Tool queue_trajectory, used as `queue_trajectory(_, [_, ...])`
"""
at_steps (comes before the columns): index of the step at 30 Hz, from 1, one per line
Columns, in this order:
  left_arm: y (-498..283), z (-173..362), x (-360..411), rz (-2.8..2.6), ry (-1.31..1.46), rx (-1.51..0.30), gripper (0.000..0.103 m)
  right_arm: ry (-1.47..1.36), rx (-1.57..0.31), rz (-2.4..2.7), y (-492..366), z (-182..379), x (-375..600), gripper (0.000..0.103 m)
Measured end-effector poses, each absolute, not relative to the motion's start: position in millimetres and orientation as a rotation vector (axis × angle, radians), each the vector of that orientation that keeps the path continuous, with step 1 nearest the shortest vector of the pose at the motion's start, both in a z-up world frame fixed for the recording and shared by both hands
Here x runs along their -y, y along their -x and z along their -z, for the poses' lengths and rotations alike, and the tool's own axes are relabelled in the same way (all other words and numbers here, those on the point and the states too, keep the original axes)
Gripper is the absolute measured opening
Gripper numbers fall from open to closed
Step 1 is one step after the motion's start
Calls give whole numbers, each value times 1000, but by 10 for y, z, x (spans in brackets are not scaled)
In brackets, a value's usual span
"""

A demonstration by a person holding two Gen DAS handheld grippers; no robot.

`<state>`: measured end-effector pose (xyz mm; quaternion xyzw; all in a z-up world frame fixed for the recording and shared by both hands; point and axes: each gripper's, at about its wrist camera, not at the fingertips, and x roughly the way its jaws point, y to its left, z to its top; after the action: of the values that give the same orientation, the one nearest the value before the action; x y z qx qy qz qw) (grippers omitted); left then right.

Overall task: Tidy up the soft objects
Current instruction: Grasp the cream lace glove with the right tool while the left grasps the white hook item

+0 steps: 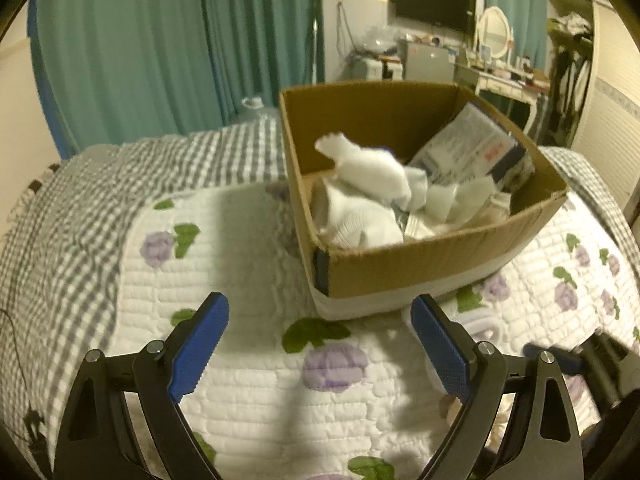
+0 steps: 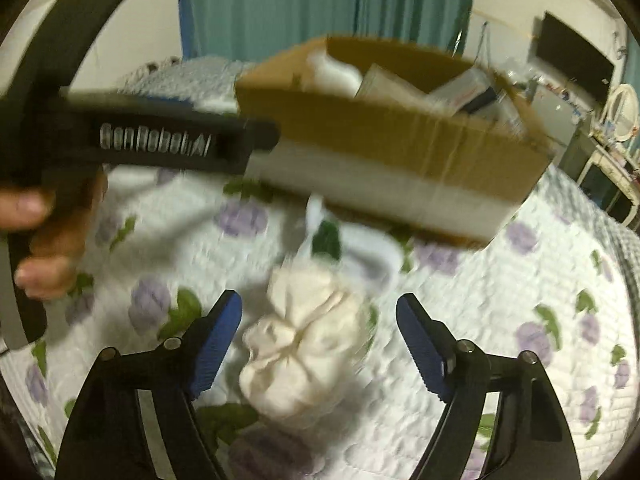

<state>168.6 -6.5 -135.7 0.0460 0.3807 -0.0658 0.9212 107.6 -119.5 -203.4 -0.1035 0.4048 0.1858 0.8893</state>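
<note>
A cardboard box (image 1: 440, 256) stands on the floral quilt and holds several white socks (image 1: 360, 216) and a printed packet (image 1: 468, 148). One white sock (image 1: 368, 164) is blurred above the pile in the box. My left gripper (image 1: 320, 344) is open and empty, just in front of the box's near corner. In the right wrist view a cream rolled sock bundle (image 2: 304, 340) lies on the quilt between the blue fingers of my open right gripper (image 2: 319, 340), in front of the box (image 2: 400, 140). The jaws do not touch the bundle.
The left hand-held gripper body (image 2: 160, 140) and the person's hand (image 2: 44, 236) fill the left of the right wrist view. The floral quilt (image 1: 248, 240) lies over a checked blanket (image 1: 80, 200). Teal curtains, a dresser and a TV stand behind the bed.
</note>
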Motion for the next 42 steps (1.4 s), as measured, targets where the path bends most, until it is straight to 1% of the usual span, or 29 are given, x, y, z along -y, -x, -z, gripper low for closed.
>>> queue_trajectory(1, [-1691, 1385, 86, 140, -97, -788, 94, 212, -857, -392, -1080, 2084, 1201, 65])
queue_trajectory(2, [-1693, 1412, 115, 145, -102, -794, 94, 204, -879, -398, -1094, 2142, 1211, 53])
queue_trajectory(3, [-1694, 1438, 147, 150, -107, -800, 94, 190, -898, -406, -1099, 2196, 1233, 45])
queue_trajectory(4, [-1694, 1462, 175, 156, -110, -805, 94, 177, -908, -410, -1102, 2223, 1260, 33])
queue_trajectory(5, [-1697, 1484, 201, 161, -113, -811, 94, 164, -909, -412, -1100, 2233, 1298, 26])
queue_trajectory(6, [-1700, 1499, 224, 165, -114, -815, 94, 157, -905, -414, -1099, 2223, 1327, 22])
queue_trajectory(7, [-1701, 1517, 251, 172, -115, -819, 94, 149, -896, -412, -1097, 2206, 1365, 16])
queue_trajectory(8, [-1696, 1539, 291, 180, -117, -825, 94, 147, -881, -394, -1099, 2177, 1412, 14])
queue_trajectory(13, [-1695, 1615, 418, 225, -108, -847, 94, 133, -838, -269, -1150, 2083, 1738, 12])
queue_trajectory(20, [-1709, 1678, 648, 282, -56, -862, 94, 106, -851, -132, -1243, 2067, 2207, 12])
queue_trajectory(26, [-1769, 1676, 855, 395, 31, -878, 94, 105, -864, -122, -1226, 2125, 2279, 12])
queue_trajectory(28, [-1794, 1715, 952, 430, 39, -898, 96, 117, -864, -125, -1215, 2142, 2236, 12])
queue_trajectory(31, [-1797, 1765, 1108, 471, 30, -914, 94, 125, -861, -126, -1201, 2148, 2221, 12])
queue_trajectory(33, [-1767, 1780, 1213, 493, 4, -893, 89, 124, -861, -122, -1158, 2167, 2223, 12])
queue_trajectory(35, [-1740, 1811, 1307, 533, -15, -891, 62, 118, -864, -118, -1145, 2172, 2252, 12])
queue_trajectory(36, [-1742, 1838, 1335, 561, -15, -904, 53, 114, -865, -117, -1134, 2170, 2267, 12])
queue_trajectory(37, [-1735, 1854, 1355, 587, -13, -916, 47, 113, -865, -115, -1121, 2167, 2276, 12])
queue_trajectory(40, [-1638, 1809, 1429, 592, -82, -868, 35, 112, -862, -113, -1093, 2153, 2291, 12])
queue_trajectory(42, [-1582, 1747, 1414, 590, -109, -831, 30, 107, -860, -112, -1087, 2145, 2303, 12])
